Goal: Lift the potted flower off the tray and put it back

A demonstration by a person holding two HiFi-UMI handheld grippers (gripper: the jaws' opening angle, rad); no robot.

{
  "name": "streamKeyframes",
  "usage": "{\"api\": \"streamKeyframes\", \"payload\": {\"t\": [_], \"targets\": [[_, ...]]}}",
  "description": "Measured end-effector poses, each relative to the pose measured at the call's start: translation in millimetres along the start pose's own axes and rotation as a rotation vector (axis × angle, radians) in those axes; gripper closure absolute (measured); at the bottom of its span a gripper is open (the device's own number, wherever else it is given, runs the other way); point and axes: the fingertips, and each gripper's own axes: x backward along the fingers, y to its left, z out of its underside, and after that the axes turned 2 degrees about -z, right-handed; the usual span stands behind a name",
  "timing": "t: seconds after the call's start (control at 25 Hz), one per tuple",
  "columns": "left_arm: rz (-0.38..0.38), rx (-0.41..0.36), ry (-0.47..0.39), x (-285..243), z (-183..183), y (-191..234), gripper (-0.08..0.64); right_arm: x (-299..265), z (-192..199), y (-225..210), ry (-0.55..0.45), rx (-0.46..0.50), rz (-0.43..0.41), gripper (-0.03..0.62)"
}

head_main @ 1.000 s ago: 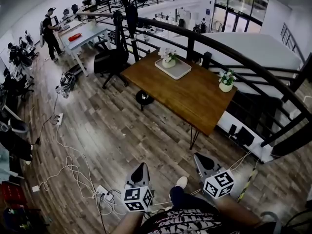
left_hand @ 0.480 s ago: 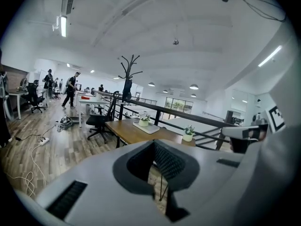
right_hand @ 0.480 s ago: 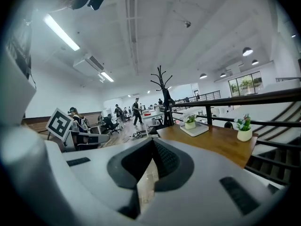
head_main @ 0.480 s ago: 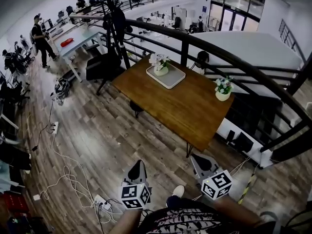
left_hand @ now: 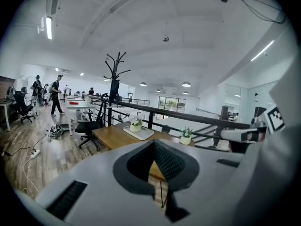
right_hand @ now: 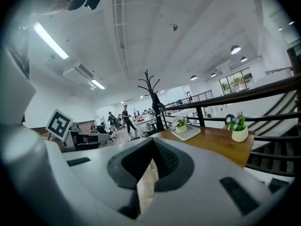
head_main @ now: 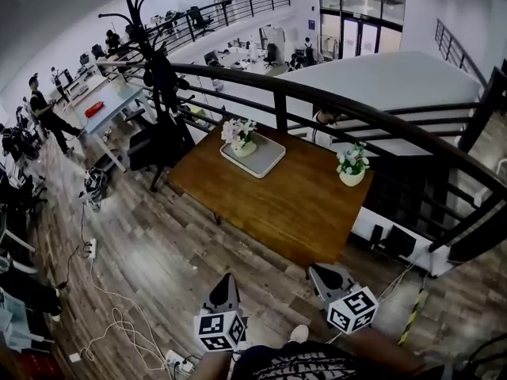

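A potted flower point(head_main: 240, 137) in a white pot stands on a white tray point(head_main: 267, 159) at the far left part of a wooden table point(head_main: 277, 200). A second potted flower point(head_main: 351, 166) stands on the bare wood at the table's right side. My left gripper point(head_main: 228, 279) and right gripper point(head_main: 318, 271) hang low in the head view, short of the table's near edge, both shut and empty. The left gripper view shows the trayed flower point(left_hand: 136, 124) far ahead past its shut jaws. In the right gripper view the same flower point(right_hand: 181, 125) appears beyond its own shut jaws.
A black railing point(head_main: 372, 117) runs behind the table, with stairs to the right. A coat rack point(head_main: 154, 62) and a black office chair point(head_main: 154, 145) stand at the table's left end. Cables and a power strip point(head_main: 176, 361) lie on the wood floor. People work at desks far left.
Both grippers have travelled forward with the person, and the table with its two pots now lies nearer and lower in the head view. Both stay shut and empty.
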Motion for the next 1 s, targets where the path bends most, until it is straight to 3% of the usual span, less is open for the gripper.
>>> {"api": "streamKeyframes", "payload": {"t": [0.56,0.76,1.0], "targets": [[-0.065,0.046,-0.027,-38.9,-23.8,58.2,0.551,-68.9,-0.2,-3.4,0.058,-0.013,-0.039,0.594],[-0.022,0.073,0.001,-81.7,-22.4,90.9,0.551,-117.2,-7.5,-16.2,0.065,-0.005,0.005,0.594],[0.044,0.071,-0.009,-127.6,-59.5,139.1,0.551,-191.9,-27.5,-2.9,0.078,-0.010,0.027,0.594]]}}
